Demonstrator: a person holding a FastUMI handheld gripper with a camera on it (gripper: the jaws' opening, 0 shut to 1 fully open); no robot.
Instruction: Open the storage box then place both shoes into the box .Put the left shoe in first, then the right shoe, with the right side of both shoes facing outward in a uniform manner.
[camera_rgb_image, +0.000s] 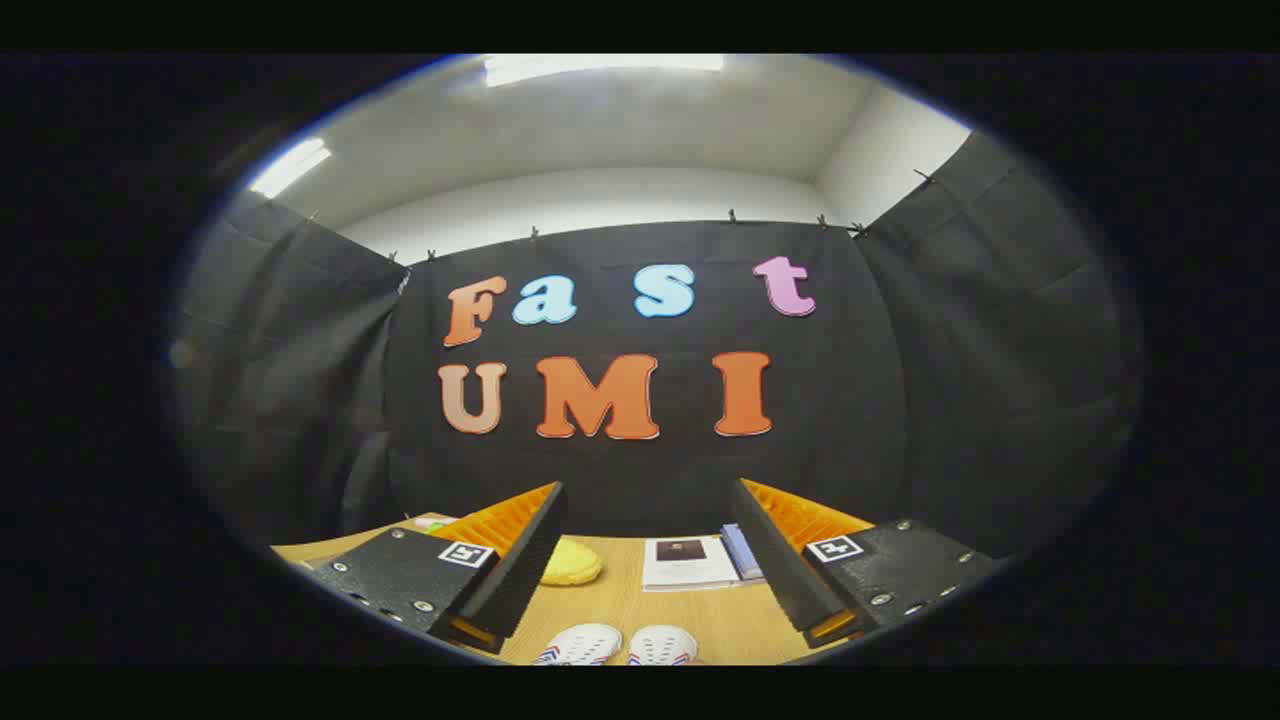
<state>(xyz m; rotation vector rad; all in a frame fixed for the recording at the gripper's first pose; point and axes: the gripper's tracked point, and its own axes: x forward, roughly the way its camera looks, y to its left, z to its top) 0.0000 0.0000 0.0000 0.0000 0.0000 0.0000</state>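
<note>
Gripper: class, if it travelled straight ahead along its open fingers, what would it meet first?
Probably the black cloth wall. The open gripper points level, above the table, passing over the shoes, yellow object and booklet; depth is unclear.

A wooden desk (610, 610) stands before the booth's black cloth wall (650, 490). On it lie a yellow cloth (572, 563), a white booklet (688, 562) and, touching the booklet's right edge, a blue book (741, 552). Ceiling lights (600, 65) glow above white walls.
</note>
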